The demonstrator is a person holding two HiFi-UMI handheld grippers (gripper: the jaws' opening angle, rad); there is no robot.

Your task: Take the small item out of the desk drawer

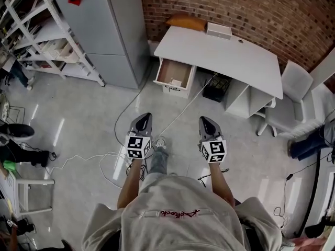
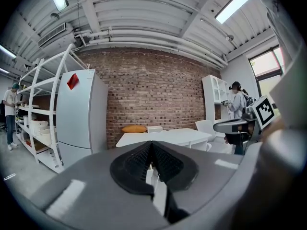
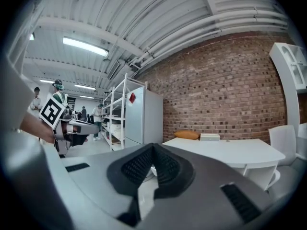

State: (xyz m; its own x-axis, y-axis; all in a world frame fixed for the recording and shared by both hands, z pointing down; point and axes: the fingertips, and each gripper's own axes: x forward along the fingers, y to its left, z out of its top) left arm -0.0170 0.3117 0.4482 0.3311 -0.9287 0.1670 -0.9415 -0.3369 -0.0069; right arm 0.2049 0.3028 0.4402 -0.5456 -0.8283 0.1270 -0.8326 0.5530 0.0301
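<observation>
A white desk [image 1: 225, 56] stands against the brick wall, well ahead of me. Its drawer [image 1: 163, 73] at the left end is pulled open, and a small pale item [image 1: 176, 82] lies inside near the front. My left gripper [image 1: 142, 117] and right gripper [image 1: 204, 120] hover side by side over the floor, far short of the desk, both pointing toward it. Both are shut with nothing between the pads. The left gripper view shows the closed jaws [image 2: 151, 145] in front of the desk [image 2: 165, 137]; the right gripper view shows the same [image 3: 153, 147].
A tall grey cabinet [image 1: 107, 27] and white shelving [image 1: 44, 35] stand left of the desk. An orange cushion [image 1: 186, 22] and a white box [image 1: 219, 30] lie on the desk, with a black crate [image 1: 216, 88] beneath. A white chair [image 1: 293, 90] is at right. Cables [image 1: 128, 114] cross the floor.
</observation>
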